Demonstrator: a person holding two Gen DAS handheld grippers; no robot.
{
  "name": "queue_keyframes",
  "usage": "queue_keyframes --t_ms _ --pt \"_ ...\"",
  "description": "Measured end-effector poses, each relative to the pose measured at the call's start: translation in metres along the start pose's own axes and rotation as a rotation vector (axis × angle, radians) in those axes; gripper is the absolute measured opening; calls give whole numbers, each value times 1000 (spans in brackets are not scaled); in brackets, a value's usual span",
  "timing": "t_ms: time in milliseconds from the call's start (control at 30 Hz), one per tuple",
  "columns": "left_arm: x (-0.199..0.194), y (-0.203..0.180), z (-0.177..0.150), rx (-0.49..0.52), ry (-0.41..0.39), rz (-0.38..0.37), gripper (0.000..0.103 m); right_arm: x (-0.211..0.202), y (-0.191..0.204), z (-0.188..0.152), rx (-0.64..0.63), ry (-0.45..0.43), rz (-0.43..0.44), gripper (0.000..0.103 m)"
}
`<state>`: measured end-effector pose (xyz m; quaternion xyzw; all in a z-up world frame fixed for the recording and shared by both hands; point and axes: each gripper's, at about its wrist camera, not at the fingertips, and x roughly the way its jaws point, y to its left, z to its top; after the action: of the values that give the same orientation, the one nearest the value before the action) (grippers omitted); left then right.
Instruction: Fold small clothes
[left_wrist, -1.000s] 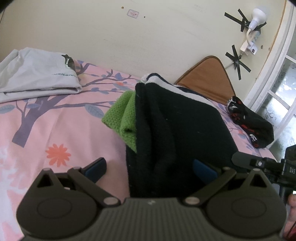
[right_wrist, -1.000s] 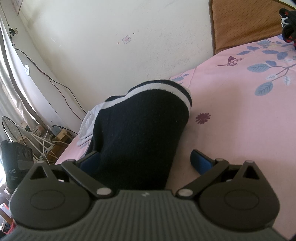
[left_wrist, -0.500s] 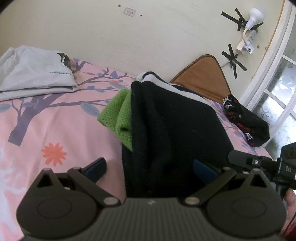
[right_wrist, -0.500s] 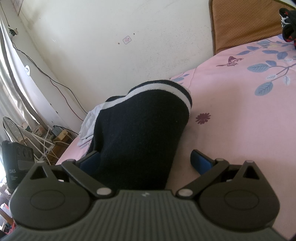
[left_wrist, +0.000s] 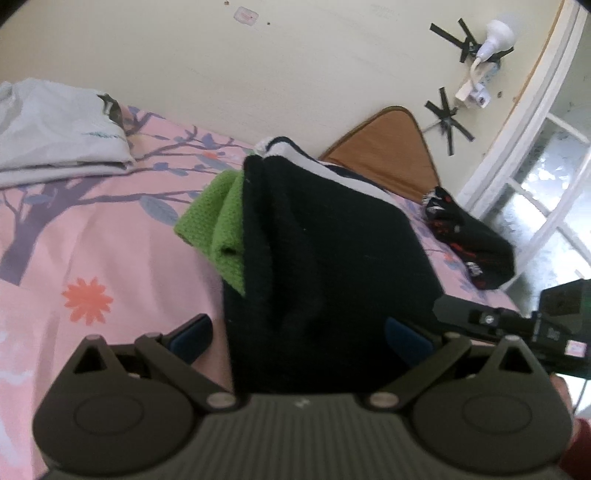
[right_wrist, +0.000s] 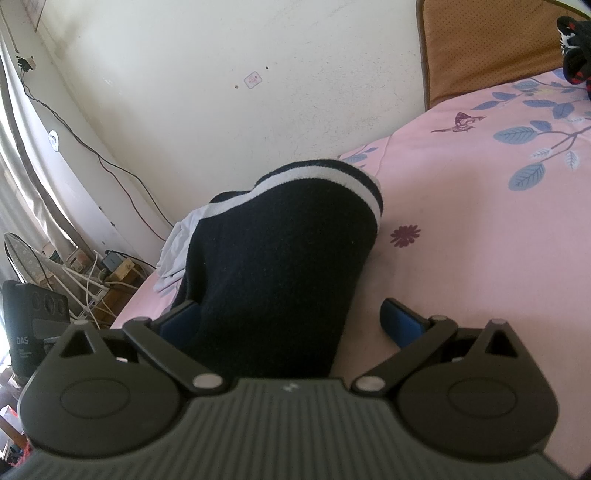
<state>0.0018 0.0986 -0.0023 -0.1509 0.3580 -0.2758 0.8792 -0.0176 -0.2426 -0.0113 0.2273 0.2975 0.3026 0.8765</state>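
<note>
Knitwear (left_wrist: 332, 266) this soft will sag and slide, so with my left gripper (left_wrist: 299, 336) and right gripper (right_wrist: 291, 321) both spread wide around it, I'd pinch its near hem.

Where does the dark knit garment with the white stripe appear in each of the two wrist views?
Left wrist view: the dark knit garment fills the centre, between the open fingers of the left tool, with a green cloth at its left.
Right wrist view: the dark knit garment lies centre-left, between the open fingers of the right tool.
Shared landmark: the small pink sticker on the wall.
</note>
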Motion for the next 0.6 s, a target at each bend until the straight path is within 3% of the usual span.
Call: queue_keyframes --t_ms 600 --pt "-1 7 0 -40 3 -76 103 1 0 0 -1 -2 -3 103"
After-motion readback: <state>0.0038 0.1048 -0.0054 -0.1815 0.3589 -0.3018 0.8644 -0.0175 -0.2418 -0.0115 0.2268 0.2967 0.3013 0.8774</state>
